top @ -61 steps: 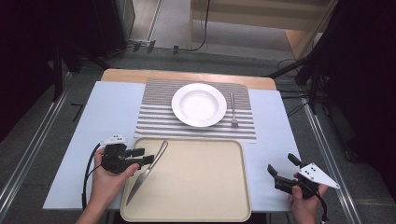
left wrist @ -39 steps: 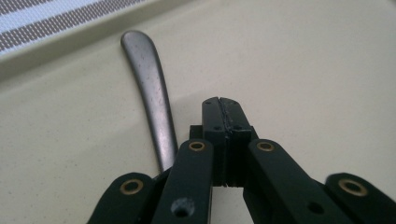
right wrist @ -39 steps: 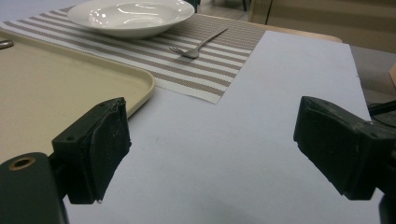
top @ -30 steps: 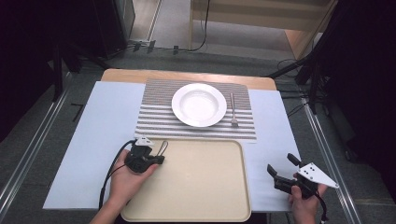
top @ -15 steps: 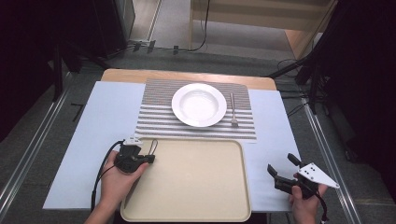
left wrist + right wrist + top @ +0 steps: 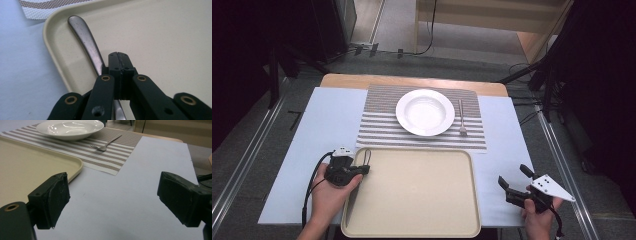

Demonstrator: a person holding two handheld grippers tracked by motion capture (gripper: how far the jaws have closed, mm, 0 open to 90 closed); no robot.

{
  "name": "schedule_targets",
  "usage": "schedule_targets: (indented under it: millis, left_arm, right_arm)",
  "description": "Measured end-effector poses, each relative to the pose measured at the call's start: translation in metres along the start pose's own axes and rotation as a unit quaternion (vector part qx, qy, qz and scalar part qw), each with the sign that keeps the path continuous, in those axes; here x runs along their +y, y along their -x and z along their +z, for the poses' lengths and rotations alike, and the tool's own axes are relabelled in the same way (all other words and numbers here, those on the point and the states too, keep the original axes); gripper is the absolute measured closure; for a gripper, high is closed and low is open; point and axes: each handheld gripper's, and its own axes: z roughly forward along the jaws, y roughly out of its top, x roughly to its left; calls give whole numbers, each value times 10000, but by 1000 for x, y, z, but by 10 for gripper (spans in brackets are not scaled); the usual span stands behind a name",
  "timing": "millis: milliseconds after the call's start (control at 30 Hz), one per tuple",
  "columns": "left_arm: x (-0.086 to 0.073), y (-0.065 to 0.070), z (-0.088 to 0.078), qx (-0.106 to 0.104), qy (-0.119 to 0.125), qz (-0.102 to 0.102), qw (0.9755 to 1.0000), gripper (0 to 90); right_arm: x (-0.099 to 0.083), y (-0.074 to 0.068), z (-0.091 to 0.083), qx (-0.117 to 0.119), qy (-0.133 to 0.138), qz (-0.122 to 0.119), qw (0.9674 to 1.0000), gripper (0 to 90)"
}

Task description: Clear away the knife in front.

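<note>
A metal knife (image 6: 366, 156) lies along the left edge of the beige tray (image 6: 412, 195), its rounded handle (image 6: 85, 37) toward the tray's far left corner. My left gripper (image 6: 363, 170) rests over the knife with its jaws shut. In the left gripper view (image 6: 118, 56) the jaw tips meet with nothing between them. The handle runs along the left jaw and passes underneath. My right gripper (image 6: 513, 175) is open over the pale blue mat right of the tray, and nothing lies between its jaws (image 6: 113, 195).
A white plate (image 6: 425, 111) and a fork (image 6: 461, 119) sit on a striped placemat (image 6: 377, 125) behind the tray. The right gripper view shows the plate (image 6: 70, 126), the fork (image 6: 106, 143) and the tray's corner (image 6: 75, 162) ahead to the left.
My left hand and the knife have shifted left, so the handle now sits by the tray's far left corner. The right hand has kept still.
</note>
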Motion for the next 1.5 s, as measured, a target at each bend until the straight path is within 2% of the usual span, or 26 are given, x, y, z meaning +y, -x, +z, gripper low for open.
schedule_targets:
  millis: [233, 300, 367, 400, 433, 467, 533, 567, 633, 700, 767, 800, 833, 867, 900, 933, 967, 1133, 1267, 1300, 1400, 1500]
  left_arm:
    - [-4, -5, -5, 54, 102, -5, 9999, 898]
    - [-6, -6, -9, 6, 328, 16, 9995, 897]
    - [-8, -10, -16, -256, 609, -21, 9978, 892]
    - [-8, -11, -18, -343, 750, -32, 9966, 844]
    - [-9, -12, -21, -301, 879, 5, 9957, 745]
    - [-10, -13, -25, -291, 1053, 52, 9940, 706]
    - [-10, -15, -30, -381, 1245, 51, 9915, 606]
    - [-11, -16, -32, -419, 1318, 40, 9904, 540]
    - [-11, -19, -36, -570, 1484, 31, 9873, 472]
    - [-12, -21, -40, -602, 1607, 68, 9852, 389]
    - [-13, -24, -44, -752, 1742, 30, 9818, 303]
    - [-14, -26, -45, -849, 1799, 39, 9800, 231]
    - [-15, -28, -47, -1018, 1911, 57, 9763, 110]
    - [-16, -30, -49, -1160, 2021, 69, 9725, 80]
    - [-17, -32, -51, -1209, 2106, 74, 9700, 44]
    - [-19, -34, -55, -1205, 2233, 128, 9672, 0]
    - [-19, -34, -56, -1171, 2296, 150, 9661, 0]
    - [-25, -39, -66, -890, 2433, 326, 9653, 0]
    - [-31, -44, -73, -786, 2632, 464, 9604, 0]
    - [-33, -45, -75, -684, 2679, 487, 9598, 0]
    - [-38, -50, -80, -634, 2807, 445, 9567, 0]
    - [-42, -56, -82, -545, 2849, 348, 9564, 0]
  right_arm:
    - [0, 0, 0, -4, 0, 10, 10000, 99]
    - [0, 0, 0, -12, 8, -3, 10000, 99]
    - [0, 0, 0, -13, 8, -4, 10000, 99]
    - [0, 0, 0, -14, 10, -1, 10000, 99]
    - [0, 0, -1, -15, 11, 0, 10000, 99]
    - [0, 0, -1, -15, 6, 2, 10000, 99]
    - [1, 0, -1, -18, 10, -2, 10000, 99]
    - [1, 0, -1, -19, 10, 3, 10000, 99]
    - [1, 0, -1, -24, 5, 10, 10000, 99]
    - [1, -1, -1, -32, -3, 4, 10000, 99]
    - [1, -1, -1, -29, -3, 13, 10000, 99]
    - [2, -1, -1, -24, 15, 18, 10000, 99]
    - [2, 0, -2, -20, 18, 27, 10000, 99]
    - [2, 0, -2, -9, 18, 30, 10000, 99]
    - [2, 0, -3, -1, 20, 28, 10000, 99]
    - [2, 1, -3, 6, 25, 31, 10000, 99]
    - [3, 0, -4, 7, 24, 67, 10000, 98]
    - [5, -1, -5, 59, 36, 103, 9999, 98]
    - [8, -3, -4, 58, 36, 47, 10000, 98]
    - [9, -3, -4, 57, 46, 37, 10000, 98]
    - [12, -4, -3, 62, 72, 43, 9999, 98]
    - [15, -4, -1, 67, 71, 18, 10000, 98]
